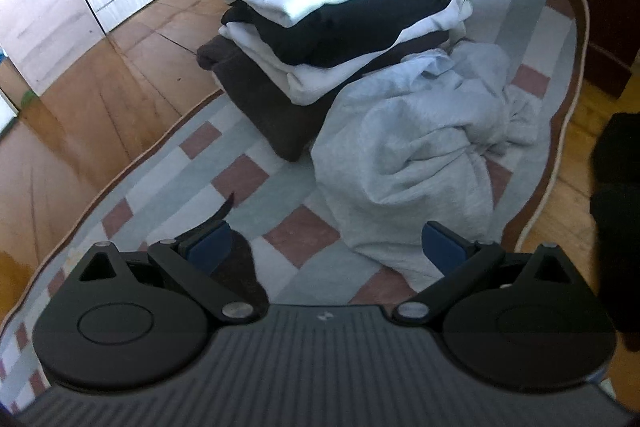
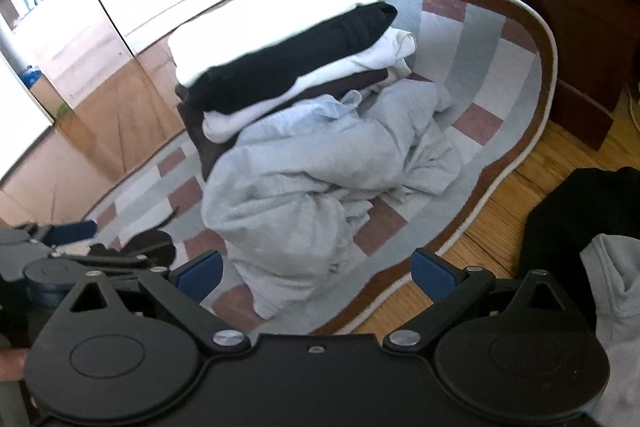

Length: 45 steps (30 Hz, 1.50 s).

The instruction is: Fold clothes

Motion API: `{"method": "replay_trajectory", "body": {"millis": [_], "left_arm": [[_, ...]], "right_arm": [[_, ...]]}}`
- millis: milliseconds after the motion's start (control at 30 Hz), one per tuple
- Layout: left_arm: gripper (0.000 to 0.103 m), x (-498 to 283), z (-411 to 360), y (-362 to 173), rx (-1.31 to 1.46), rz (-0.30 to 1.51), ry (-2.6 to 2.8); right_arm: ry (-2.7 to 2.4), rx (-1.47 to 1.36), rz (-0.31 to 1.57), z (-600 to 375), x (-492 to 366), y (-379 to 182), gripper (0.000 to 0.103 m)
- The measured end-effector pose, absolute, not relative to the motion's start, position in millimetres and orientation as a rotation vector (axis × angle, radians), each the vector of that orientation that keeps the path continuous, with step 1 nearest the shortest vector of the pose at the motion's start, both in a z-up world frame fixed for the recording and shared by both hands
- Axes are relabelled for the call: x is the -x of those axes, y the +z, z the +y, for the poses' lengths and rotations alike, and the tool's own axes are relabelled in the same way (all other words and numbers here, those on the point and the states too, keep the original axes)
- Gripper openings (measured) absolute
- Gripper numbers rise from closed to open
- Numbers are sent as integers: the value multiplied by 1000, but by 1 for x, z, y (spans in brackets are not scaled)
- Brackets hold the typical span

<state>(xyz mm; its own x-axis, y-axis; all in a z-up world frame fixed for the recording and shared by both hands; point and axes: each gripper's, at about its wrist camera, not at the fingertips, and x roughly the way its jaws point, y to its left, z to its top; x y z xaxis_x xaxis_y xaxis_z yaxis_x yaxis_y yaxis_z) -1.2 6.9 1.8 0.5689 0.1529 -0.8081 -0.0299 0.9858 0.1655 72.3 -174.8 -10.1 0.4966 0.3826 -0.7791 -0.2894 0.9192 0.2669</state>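
Plainly, the main hazard is the stack of folded clothes (image 1: pixel 336 27), which stands tall toward the far end of the rug (image 1: pixel 256 183) with its white, black and brown layers stepped unevenly; the crumpled grey garment (image 1: pixel 416 163) lies heaped against its near side, touching the brown bottom layer, so dragging that garment out carelessly could, I judge, tip or skew the stack. A pinch on one loose fold may also lift only a bunch of cloth, leaving the rest tangled. The left gripper (image 1: pixel 326 247) hangs over the rug's near edge with its blue-padded fingers spread wide, holding nothing and touching nothing. The right gripper (image 2: pixel 316 273) is likewise spread wide and empty, poised above the grey garment's near end close to the rug's right border. More dark and grey clothing (image 2: pixel 592 235) lies off the rug on the wooden floor (image 2: pixel 496 211).
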Motion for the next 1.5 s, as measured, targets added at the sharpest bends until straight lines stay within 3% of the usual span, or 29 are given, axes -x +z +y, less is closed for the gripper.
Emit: {"method": "replay_trajectory", "body": {"millis": [633, 1067, 1500], "left_arm": [[103, 23, 56, -11, 37, 931, 6], [103, 46, 57, 29, 23, 844, -15], [103, 54, 60, 30, 27, 838, -20]], "right_arm": [[339, 8, 979, -149, -65, 11, 101], [356, 52, 930, -141, -45, 45, 101], [345, 66, 931, -140, -41, 45, 101]]}}
